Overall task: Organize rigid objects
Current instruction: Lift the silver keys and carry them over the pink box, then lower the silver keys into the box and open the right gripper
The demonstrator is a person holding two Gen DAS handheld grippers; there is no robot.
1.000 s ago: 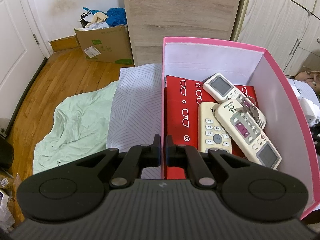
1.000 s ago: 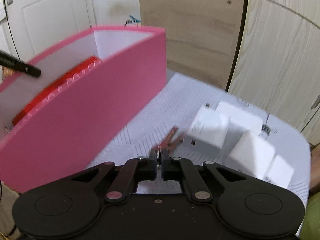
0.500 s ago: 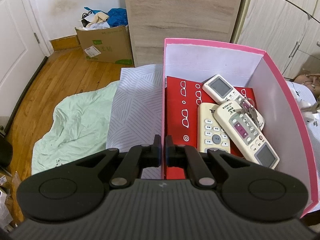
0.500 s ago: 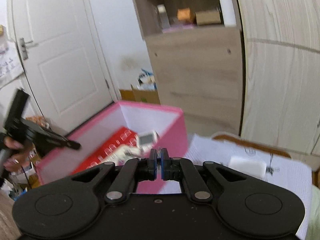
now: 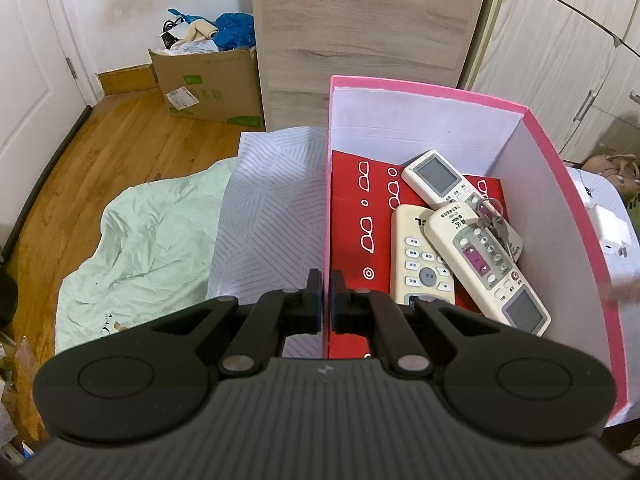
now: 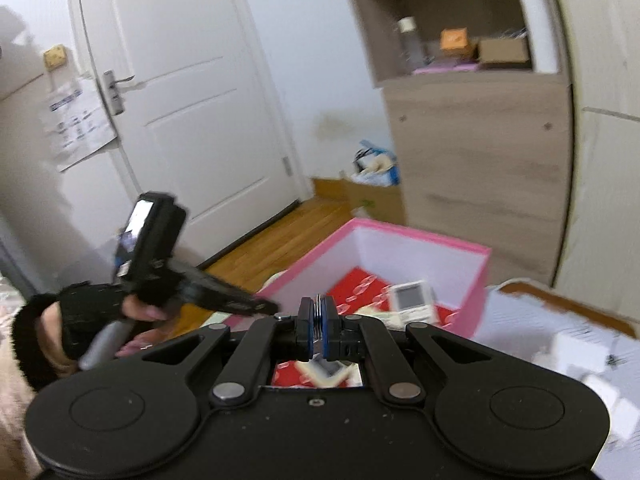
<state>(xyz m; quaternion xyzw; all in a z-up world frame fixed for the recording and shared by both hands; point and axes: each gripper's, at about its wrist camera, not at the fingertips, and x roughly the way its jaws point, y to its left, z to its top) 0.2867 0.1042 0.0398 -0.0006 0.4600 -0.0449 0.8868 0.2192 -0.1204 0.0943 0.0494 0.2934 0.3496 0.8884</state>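
Right wrist view motion-blurred throughout. A thin metallic item point(image 6: 319, 322) is clamped in the right gripper point(image 6: 319, 328); its identity cannot be told. White blocks point(image 6: 576, 350) on the cloth are smeared, their edges lost. The near end of the pink box point(image 5: 560, 184) is hidden by the gripper body. Remote labels point(image 5: 456, 216) too small to be read. A pinkish smear point(image 5: 620, 290) at the left view's right edge is unidentifiable.

1. We count one pink box point(image 5: 560, 208);
2. we count three remote controls inside it: one point(image 5: 436, 178) at the back, one point(image 5: 420, 256) on the left, one point(image 5: 492, 268) lying across them;
3. we see one bunch of keys point(image 5: 494, 220) on the remotes;
4. one red card point(image 5: 360, 216) lines the box floor;
5. one white charger point(image 5: 610, 230) sits outside;
6. one cardboard carton point(image 5: 208, 88) stands on the floor.
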